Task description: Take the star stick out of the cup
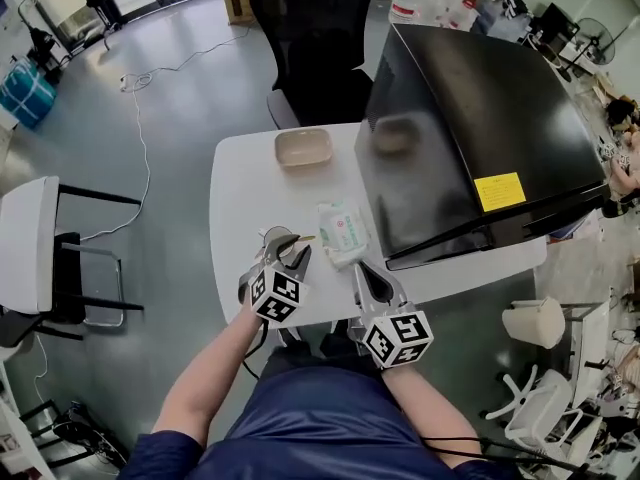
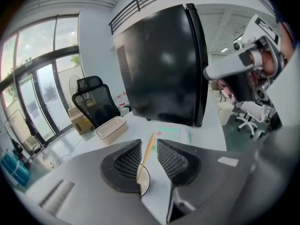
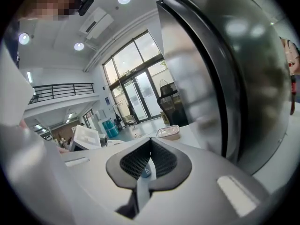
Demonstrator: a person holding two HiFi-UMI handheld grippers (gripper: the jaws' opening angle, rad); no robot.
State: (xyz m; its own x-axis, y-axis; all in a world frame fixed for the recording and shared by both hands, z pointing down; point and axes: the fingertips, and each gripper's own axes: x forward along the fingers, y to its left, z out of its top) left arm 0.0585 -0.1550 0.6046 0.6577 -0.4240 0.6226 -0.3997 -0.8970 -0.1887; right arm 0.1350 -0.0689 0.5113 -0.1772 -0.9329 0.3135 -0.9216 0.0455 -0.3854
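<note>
Tan wooden star stick (image 2: pixel 146 154) is leaning in the small white cup (image 2: pixel 146 185), between the spread jaws of my left gripper (image 2: pixel 149 141); I am lining up the grasp. Next, I judge, comes closing and lifting straight, while my right gripper (image 3: pixel 151 143) is idling, jaws pressed together.

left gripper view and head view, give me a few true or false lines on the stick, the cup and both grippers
1. The stick stands between the left gripper's open jaws. True.
2. The stick is out of the cup. False: its lower end is in the cup.
3. The right gripper holds the wipes packet. False: its jaws are together, and the packet lies on the table.
4. A beige container sits on the table. True.
</note>
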